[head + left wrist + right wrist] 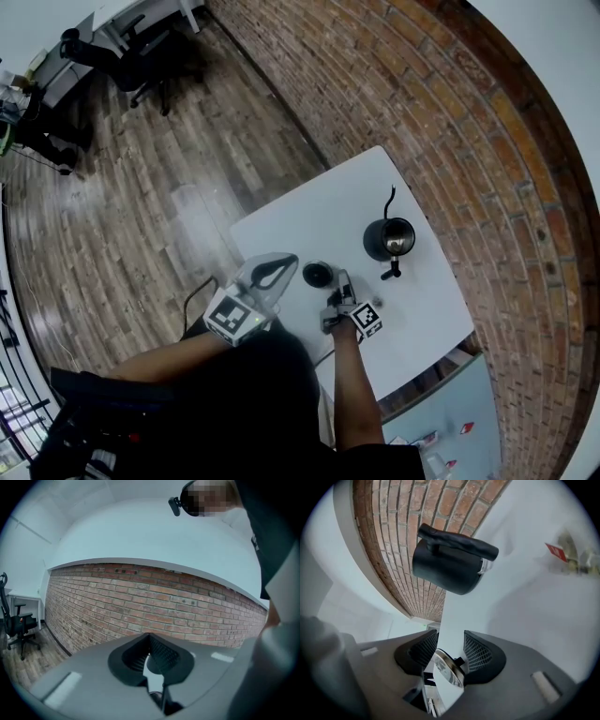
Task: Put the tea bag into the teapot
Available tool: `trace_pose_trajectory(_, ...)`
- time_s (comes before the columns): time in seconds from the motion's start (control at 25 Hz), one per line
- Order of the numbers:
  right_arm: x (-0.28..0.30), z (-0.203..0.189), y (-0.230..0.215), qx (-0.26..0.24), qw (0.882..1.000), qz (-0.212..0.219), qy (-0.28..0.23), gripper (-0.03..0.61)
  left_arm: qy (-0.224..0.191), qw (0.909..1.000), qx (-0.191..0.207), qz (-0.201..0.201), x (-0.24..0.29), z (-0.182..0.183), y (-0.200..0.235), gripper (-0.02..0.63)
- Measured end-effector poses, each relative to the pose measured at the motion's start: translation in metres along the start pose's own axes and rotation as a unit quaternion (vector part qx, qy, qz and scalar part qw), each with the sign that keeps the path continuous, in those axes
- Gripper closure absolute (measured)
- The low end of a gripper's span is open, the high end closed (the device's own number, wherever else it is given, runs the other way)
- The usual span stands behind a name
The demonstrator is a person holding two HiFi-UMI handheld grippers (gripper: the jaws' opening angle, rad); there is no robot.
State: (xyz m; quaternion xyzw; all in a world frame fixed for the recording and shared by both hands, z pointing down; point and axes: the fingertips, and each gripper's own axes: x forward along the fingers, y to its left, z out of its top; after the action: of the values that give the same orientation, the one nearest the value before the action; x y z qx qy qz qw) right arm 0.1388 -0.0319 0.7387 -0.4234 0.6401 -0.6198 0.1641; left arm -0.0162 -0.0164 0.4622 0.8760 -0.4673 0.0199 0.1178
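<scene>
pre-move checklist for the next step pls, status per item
1. teapot upright on the table: ok.
2. teapot mouth uncovered: ok, the lid is off it.
3. right gripper free: not ok. Its jaws are apart, but the lid sits tilted between them.
4. left gripper free: ok, jaws together with nothing in them.
5. tea bag located: not ok, none shows in any view.
6. lid resting on the table: cannot tell.
</scene>
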Motion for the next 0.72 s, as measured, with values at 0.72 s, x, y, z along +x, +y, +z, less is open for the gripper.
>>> trace_pose_trajectory(0.72,-0.079,0.042,0.054,-0.142,0.988,0.019,-0.061,0.47,0.002,0.9976,-0.01,-0.069,0.027,-0.016,-0.065,0.614)
